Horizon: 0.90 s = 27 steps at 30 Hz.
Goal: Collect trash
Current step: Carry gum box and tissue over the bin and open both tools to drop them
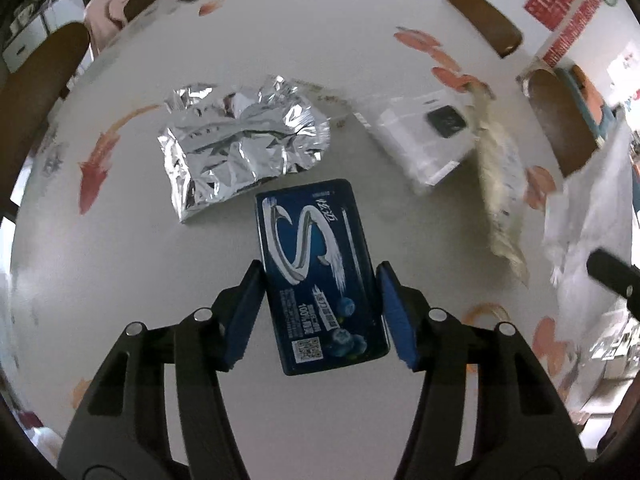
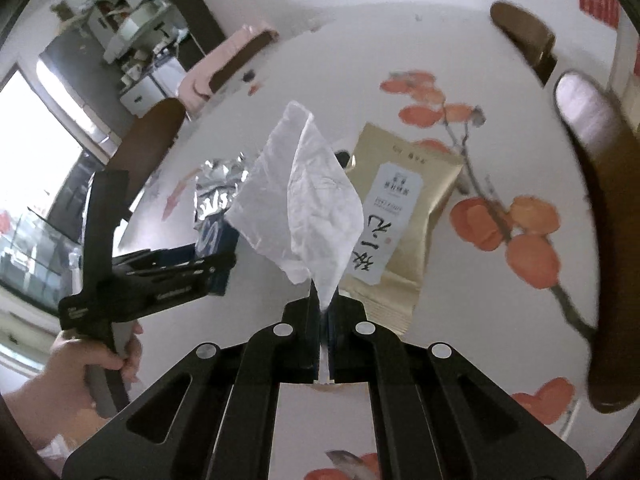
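Observation:
In the left wrist view my left gripper (image 1: 320,280) is shut on a dark blue gum box (image 1: 316,264), its blue pads against both long sides. Beyond it lies a crumpled silver foil wrapper (image 1: 240,148). A clear plastic packet (image 1: 424,136) and a gold packet (image 1: 500,188) are blurred at the right. In the right wrist view my right gripper (image 2: 325,300) is shut on a white crumpled tissue (image 2: 304,200), held up above the table. A gold tea packet (image 2: 396,216) lies flat behind it. The left gripper (image 2: 160,276) with the blue box (image 2: 212,236) shows at the left.
The round white table (image 1: 120,280) has orange flower prints. Brown chair backs (image 2: 596,200) stand around its rim. A pink cloth (image 1: 116,4) hangs on a far chair. The person's hand (image 2: 80,372) holds the left gripper's handle.

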{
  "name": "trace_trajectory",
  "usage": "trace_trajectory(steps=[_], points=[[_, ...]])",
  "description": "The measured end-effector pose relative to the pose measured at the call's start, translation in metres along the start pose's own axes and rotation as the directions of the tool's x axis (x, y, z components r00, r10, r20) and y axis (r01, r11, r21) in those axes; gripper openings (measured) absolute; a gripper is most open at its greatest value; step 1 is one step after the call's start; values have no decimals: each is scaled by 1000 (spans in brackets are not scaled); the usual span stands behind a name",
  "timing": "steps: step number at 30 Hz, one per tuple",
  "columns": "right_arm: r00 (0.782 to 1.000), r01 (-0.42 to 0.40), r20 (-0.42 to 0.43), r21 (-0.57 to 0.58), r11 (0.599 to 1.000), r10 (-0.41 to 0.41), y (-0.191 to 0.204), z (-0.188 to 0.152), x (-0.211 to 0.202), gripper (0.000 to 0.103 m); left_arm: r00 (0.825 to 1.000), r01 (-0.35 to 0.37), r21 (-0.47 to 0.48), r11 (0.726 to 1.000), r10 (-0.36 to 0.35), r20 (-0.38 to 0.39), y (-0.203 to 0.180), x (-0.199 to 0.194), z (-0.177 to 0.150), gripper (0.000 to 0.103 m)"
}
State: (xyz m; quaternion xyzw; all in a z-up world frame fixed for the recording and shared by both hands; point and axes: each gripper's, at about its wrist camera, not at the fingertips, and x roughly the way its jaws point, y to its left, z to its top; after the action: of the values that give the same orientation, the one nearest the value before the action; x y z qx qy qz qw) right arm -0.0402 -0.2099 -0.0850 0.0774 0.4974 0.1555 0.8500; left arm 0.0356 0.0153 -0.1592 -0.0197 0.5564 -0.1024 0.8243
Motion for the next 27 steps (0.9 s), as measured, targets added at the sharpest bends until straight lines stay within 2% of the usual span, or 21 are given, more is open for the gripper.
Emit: trace_trajectory(steps=[8,12,15,18,21,24,27], points=[[995,46,94,-12,999,-45,-10,-25,-57,3,994,41,125,991,-53,96,-40,-64,-13,54],[988,58,142,46,997,-64,-30,-49,-90,3,986,66,216,974,-98,137,-81,-91,-20,54],[980,93,168,101,991,-109,-50,-74,-119,3,979,96,307,947,-145,141,-123,-106,-33,54],[964,179,172,136,974,-201,-73,-109,-147,3,973,139,403,905,-200,113,-170,-112,-47,54],[952,227,154,231,946,-266,-103,-151,-171,3,968,179,507,843,-242,61,-221,-111,-70,54],[935,274,129,324,905,-329,-131,-196,-195,3,961,226,597,770,-276,-7,-272,-107,-98,54],[921,305,95,431,849,-379,-159,-247,-219,3,951,272,677,684,-300,-79,-320,-104,-132,54]])
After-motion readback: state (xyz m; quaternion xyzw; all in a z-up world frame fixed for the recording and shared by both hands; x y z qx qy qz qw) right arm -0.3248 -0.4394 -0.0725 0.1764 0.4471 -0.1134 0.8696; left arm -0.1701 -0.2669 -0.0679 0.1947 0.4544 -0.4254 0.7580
